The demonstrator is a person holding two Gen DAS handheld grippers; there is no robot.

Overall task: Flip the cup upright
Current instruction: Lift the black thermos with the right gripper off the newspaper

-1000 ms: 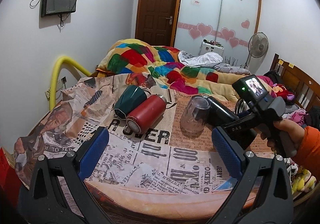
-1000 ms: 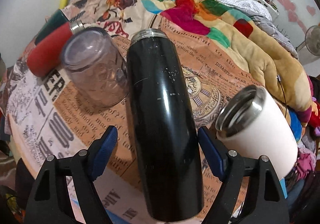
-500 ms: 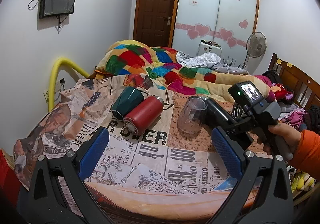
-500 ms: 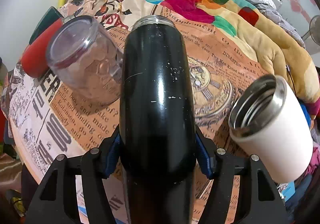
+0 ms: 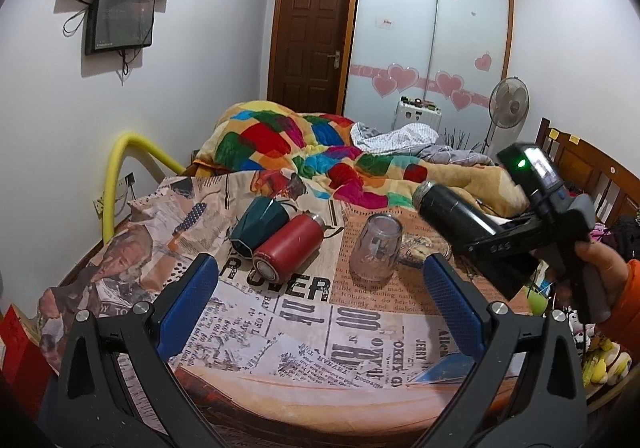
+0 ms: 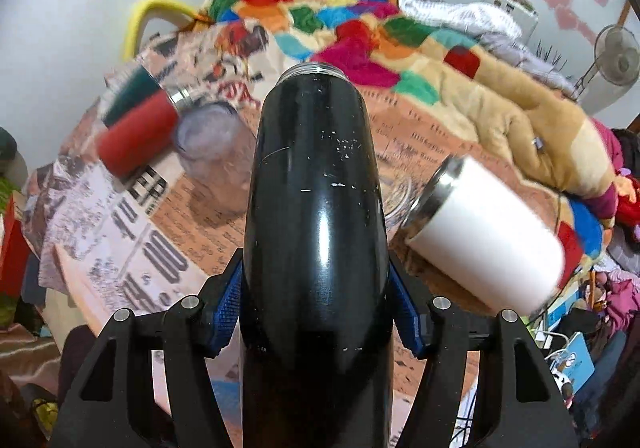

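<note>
My right gripper (image 6: 316,308) is shut on a black flask (image 6: 316,208) and holds it lifted off the table, its threaded mouth tilted up and away. The flask shows in the left wrist view (image 5: 456,216) at the right, above the table. My left gripper (image 5: 320,300) is open and empty over the near part of the newspaper-print tablecloth (image 5: 304,312). A clear cup (image 5: 376,248) stands mouth-down mid-table. A red flask (image 5: 288,252) and a dark green cup (image 5: 256,224) lie on their sides at the left. A white tumbler (image 6: 484,232) lies on its side at the right.
A colourful patchwork blanket (image 5: 304,152) is heaped on the bed behind the table. A yellow padded rail (image 5: 120,168) stands at the left by the wall. A wooden headboard (image 5: 592,176) and clutter lie at the right.
My right gripper closed on the black flask and lifted it off the table, mouth end rising. The left gripper stayed open and drew back a little.
</note>
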